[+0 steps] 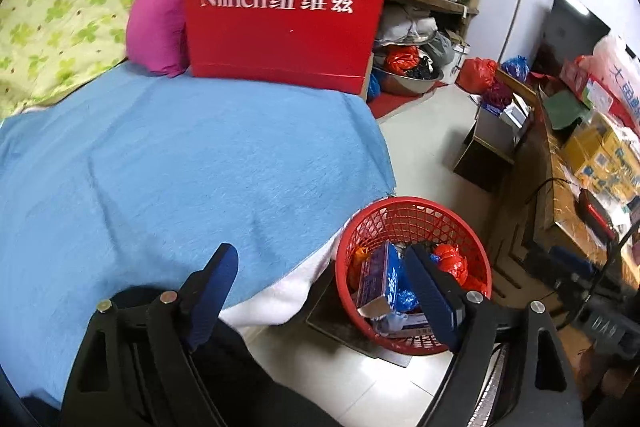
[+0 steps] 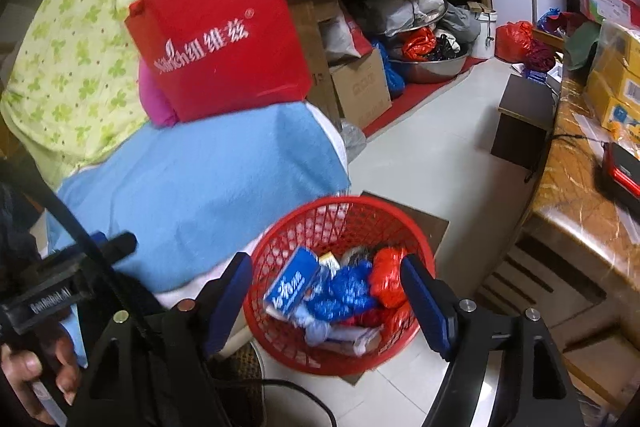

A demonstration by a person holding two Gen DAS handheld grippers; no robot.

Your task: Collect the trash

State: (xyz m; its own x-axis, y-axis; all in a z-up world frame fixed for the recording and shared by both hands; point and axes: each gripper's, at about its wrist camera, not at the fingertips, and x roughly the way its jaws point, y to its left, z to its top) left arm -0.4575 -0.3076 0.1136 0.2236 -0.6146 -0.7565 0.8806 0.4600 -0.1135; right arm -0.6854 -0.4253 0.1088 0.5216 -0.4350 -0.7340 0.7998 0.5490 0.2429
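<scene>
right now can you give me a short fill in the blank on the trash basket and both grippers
1. The red plastic mesh basket stands on the ____.
2. The left gripper is ____ and holds nothing.
3. The red paper gift bag stands on the ____ fleece blanket.
4. The right gripper hangs above the ____.

Missing words: floor; open; blue; basket

— On the bed (image 1: 180,167)?
— A blue blanket (image 1: 200,155) spread over it, a red paper bag (image 1: 280,7) upright at the far end, a pink cushion (image 1: 160,23) just beside and partly behind the bag.
— And the tiled floor (image 2: 432,155)?
— A red mesh basket (image 2: 332,223) beside the bed, resting on flat cardboard (image 2: 430,223); farther off, a cardboard box (image 2: 362,87) and a metal basin (image 2: 430,67) on a red mat (image 2: 416,93).
</scene>
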